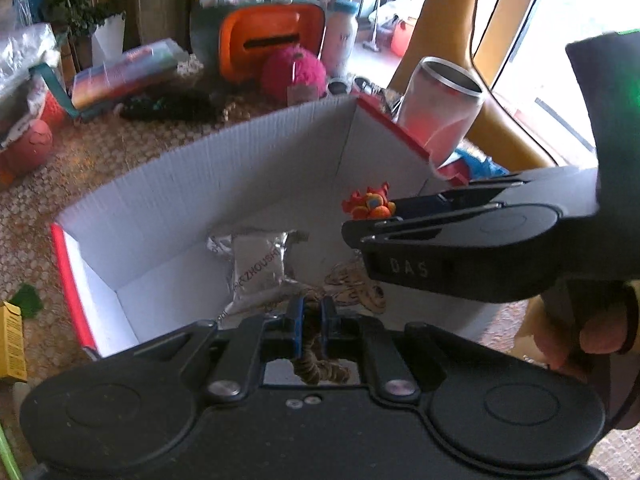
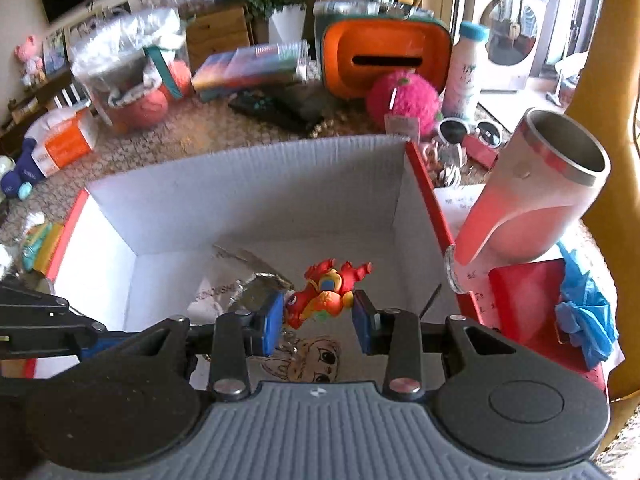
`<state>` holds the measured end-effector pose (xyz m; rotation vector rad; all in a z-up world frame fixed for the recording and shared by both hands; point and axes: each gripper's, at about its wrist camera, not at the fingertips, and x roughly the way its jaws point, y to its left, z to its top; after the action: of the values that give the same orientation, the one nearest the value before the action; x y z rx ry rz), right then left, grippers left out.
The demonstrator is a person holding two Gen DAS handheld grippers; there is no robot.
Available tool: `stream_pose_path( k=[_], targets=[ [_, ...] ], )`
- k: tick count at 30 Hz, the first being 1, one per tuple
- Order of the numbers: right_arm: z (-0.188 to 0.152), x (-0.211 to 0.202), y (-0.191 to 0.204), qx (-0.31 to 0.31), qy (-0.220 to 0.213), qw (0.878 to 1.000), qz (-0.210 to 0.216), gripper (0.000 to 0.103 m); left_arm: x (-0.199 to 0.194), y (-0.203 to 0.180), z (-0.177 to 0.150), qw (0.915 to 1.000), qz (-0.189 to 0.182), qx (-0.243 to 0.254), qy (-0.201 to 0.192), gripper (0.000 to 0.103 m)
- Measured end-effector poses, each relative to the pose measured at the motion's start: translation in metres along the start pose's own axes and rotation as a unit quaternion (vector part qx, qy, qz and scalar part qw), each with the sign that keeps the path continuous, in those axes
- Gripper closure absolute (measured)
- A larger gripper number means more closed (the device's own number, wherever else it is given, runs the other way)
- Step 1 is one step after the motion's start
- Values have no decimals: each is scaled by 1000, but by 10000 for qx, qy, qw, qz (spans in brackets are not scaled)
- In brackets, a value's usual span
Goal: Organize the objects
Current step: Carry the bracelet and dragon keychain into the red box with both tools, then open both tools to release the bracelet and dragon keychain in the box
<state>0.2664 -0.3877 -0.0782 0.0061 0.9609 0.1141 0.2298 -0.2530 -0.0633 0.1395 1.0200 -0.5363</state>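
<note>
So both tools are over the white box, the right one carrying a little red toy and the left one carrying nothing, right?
Not quite: the left gripper is not empty. The left wrist view shows its jaws shut on a brown twisted cord. The rest holds: both hang over the white box, and the right gripper carries the little red toy, as the right wrist view shows.

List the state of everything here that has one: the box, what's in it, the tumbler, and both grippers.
Box: open, upright.
Foil packet: lying on the box floor.
Cartoon sticker: flat on the box floor.
Tumbler: no lid, tilted against the box's red edge.
Left gripper: shut on a brown twisted cord.
Right gripper: closed on a red toy, above the box.
</note>
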Motion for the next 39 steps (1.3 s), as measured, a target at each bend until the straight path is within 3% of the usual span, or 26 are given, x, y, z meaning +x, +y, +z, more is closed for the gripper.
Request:
stream_pose_path(
  k=[10,20,28,33,39],
  targets=[
    [-5,32,0,-57,579,9983,78,67,36,8,-6,9987,125,79,485,96],
    [-2,37,3,-130,753,9971,74,66,49,8,-4,9958,220,132,881,88],
    [0,25,0,14,654,9978,129,64,39,8,-6,9968,251,121,755,79],
    [2,3,3,27,404,9990,181,64,19,7,-7,9986,170,64,499,70],
    [0,-31,9,50,100,9993,349,64,-14,7,-9,9998,35,51,174,68]
  ],
)
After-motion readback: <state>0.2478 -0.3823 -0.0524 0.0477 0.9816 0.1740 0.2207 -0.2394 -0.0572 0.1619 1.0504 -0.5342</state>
